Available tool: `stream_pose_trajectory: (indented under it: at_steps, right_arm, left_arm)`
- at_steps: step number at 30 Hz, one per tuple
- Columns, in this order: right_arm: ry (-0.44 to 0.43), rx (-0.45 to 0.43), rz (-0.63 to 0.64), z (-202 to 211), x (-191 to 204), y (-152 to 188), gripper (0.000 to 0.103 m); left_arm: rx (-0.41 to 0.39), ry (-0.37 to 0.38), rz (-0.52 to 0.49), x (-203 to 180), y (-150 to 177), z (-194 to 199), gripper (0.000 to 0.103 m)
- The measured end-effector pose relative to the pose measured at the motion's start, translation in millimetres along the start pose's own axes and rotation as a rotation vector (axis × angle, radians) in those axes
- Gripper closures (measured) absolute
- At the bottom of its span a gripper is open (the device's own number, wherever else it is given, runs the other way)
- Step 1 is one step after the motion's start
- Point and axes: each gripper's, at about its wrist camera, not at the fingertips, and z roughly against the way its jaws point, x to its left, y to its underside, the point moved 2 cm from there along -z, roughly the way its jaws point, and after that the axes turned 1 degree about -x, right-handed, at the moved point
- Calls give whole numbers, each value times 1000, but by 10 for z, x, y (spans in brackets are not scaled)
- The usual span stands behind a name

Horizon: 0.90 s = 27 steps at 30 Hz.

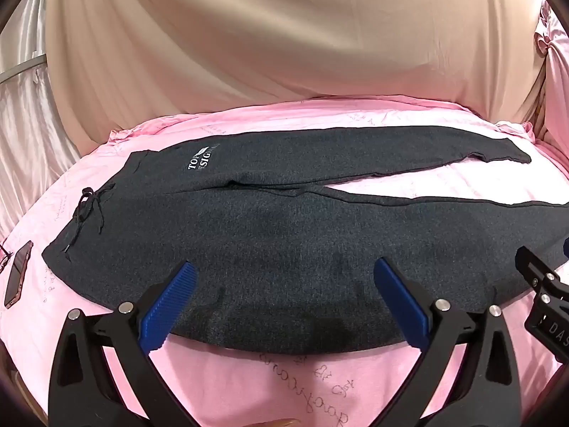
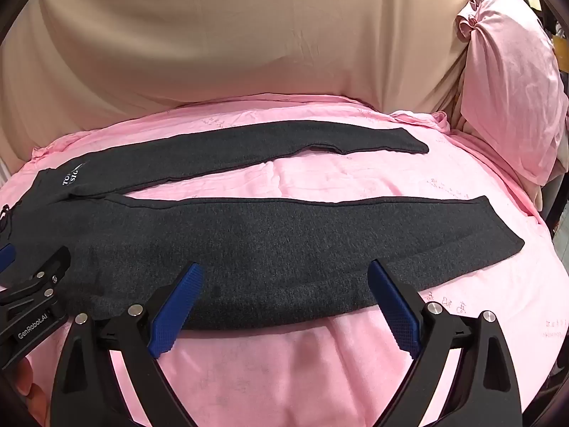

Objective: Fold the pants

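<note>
A: Your left gripper (image 1: 284,277) and right gripper (image 2: 286,277) hover fully spread, holding nothing, over the pants (image 1: 284,227) lying flat on the pink bed (image 1: 270,377).

B: They look soft and floppy; you'd best pinch the near leg's edge.

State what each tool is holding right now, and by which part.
Nothing is held. The left tool and the right tool both stand open over the near leg of the pants, with no cloth pinched.

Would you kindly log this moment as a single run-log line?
pants: flat, unfolded, legs apart | left gripper: open, empty, at near edge | right gripper: open, empty, at near edge
</note>
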Motion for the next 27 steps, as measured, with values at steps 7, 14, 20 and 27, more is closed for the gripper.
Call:
stream_pose_trajectory:
  at_steps: [7, 14, 20, 27]
  right_arm:
    - [0, -5, 3, -4, 8, -3, 11]
    - [-2, -7, 0, 6, -6, 0, 11]
    - [-1, -7, 0, 5, -8, 0, 11]
    - [-1, -7, 0, 7, -12, 0, 11]
  left_arm:
    - [-2, 3, 0, 0, 0, 2, 5]
    - [0, 3, 2, 3, 0, 1, 5]
    - [-3, 3, 1, -2, -7, 8, 5]
    - [-4, 3, 1, 10, 1, 12, 5]
